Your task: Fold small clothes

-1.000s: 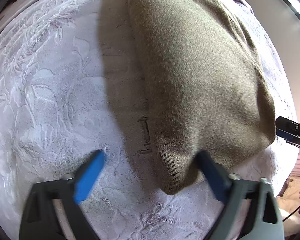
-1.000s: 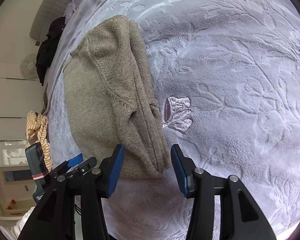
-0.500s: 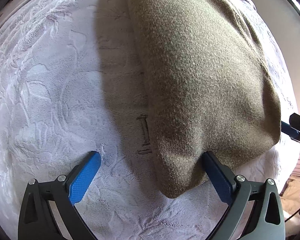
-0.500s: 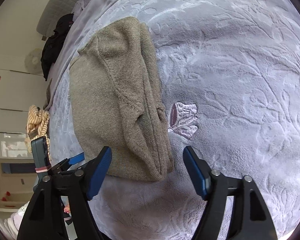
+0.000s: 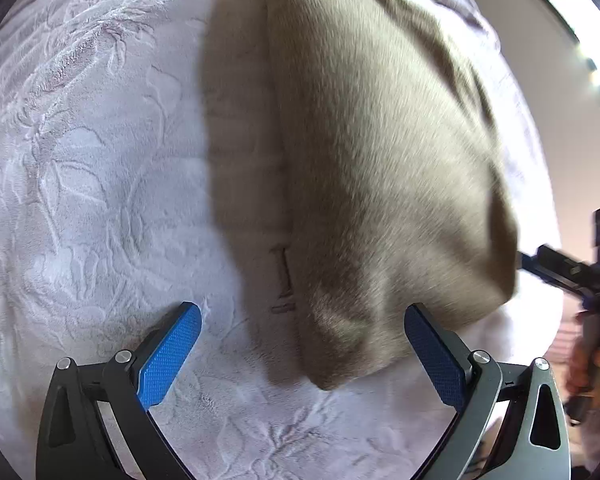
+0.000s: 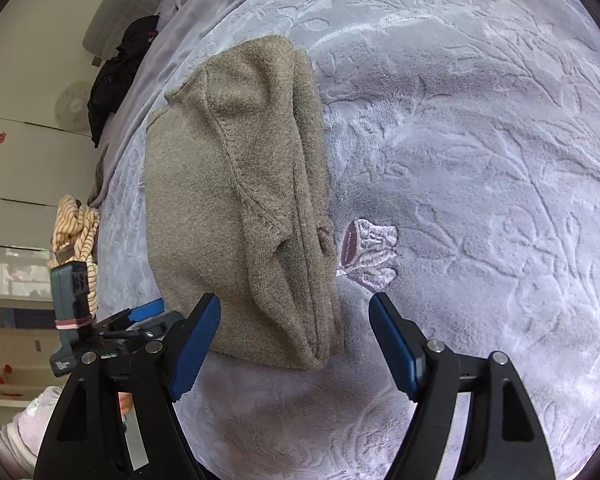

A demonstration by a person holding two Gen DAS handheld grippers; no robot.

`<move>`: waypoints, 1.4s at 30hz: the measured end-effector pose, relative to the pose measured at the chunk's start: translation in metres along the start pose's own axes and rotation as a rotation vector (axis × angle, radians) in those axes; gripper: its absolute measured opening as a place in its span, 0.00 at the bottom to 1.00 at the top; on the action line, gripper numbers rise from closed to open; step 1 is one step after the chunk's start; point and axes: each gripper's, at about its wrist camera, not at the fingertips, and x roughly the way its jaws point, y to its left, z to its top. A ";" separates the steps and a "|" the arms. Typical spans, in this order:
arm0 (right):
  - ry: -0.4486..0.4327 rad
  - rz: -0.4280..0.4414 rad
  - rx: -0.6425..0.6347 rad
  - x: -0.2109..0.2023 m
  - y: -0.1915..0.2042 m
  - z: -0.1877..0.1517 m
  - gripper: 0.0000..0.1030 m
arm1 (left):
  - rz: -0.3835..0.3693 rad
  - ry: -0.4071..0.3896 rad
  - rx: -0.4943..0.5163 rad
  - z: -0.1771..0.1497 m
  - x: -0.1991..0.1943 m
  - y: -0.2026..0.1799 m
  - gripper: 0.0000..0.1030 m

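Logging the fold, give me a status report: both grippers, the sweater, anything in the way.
Left gripper open, empty. Right gripper open, empty. Brown sweater folded on the blanket, near corners between both jaws. Nothing in the way.

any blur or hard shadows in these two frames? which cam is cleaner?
Left wrist: motion blur smears the olive knit garment and the right tongs at the edge; a hard shadow falls on the blanket beside the garment. Right wrist: sharp, even light, knit seams crisp; only fisheye bending at the rim. Right cam is cleaner.

Fuzzy knit sweater (image 6: 228, 184) on embossed plush blanket (image 6: 480, 160).
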 end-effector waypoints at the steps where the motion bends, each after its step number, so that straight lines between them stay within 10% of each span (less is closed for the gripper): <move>1: 0.000 0.007 -0.006 -0.001 -0.001 0.002 0.77 | -0.031 -0.003 -0.010 0.004 -0.003 0.005 0.99; 21: 0.067 0.181 -0.078 0.045 -0.015 0.098 0.77 | -0.288 0.039 0.020 0.070 0.010 0.010 0.99; 36: 0.110 0.344 -0.093 0.088 -0.014 0.133 0.78 | -0.230 -0.018 -0.003 0.041 0.015 0.010 0.93; 42: 0.108 0.357 -0.014 0.081 -0.014 0.127 0.39 | -0.223 -0.068 -0.024 0.030 -0.006 0.025 0.61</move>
